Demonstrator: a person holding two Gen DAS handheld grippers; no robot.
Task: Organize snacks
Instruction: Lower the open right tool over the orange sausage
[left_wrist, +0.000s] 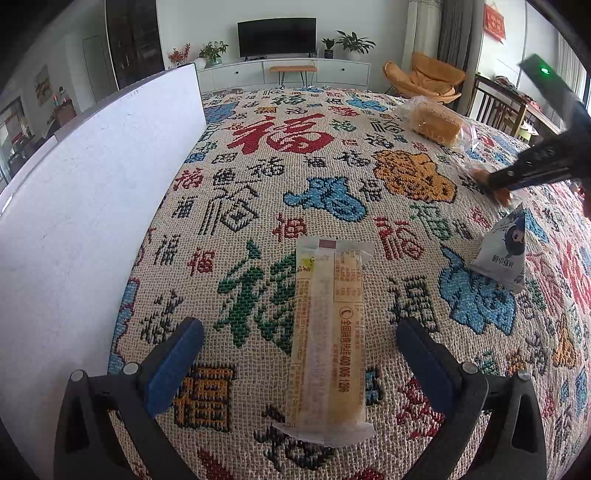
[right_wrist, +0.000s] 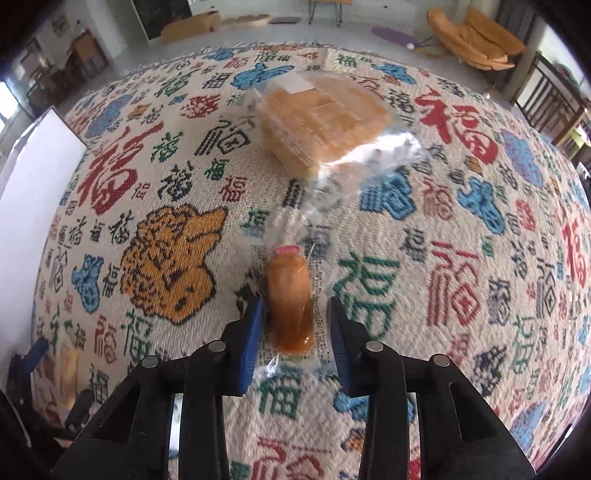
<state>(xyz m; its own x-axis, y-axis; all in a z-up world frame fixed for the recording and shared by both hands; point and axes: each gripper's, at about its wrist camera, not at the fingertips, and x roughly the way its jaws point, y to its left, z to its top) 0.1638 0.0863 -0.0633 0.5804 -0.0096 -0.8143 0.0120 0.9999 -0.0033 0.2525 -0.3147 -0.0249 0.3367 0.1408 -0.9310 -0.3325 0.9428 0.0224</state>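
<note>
A woven cloth (left_wrist: 258, 177) covered in coloured Chinese characters, the largest a red 福, is spread over the table. A white board (left_wrist: 74, 206) is stood at its left edge. In the left wrist view, the left gripper (left_wrist: 299, 354) is held wide apart over a long wrapped cake bar (left_wrist: 328, 332), its pads clear of the wrapper; "400 006 1286" is printed along the pack. A triangular white pouch (left_wrist: 506, 251) with a cartoon figure is seen only here, at the right. In the right wrist view, the right gripper (right_wrist: 295, 325) is narrowed around a small orange sausage snack (right_wrist: 290, 295) in clear film; contact cannot be told. A bagged stack of wafers (right_wrist: 317, 118) lies beyond it.
</note>
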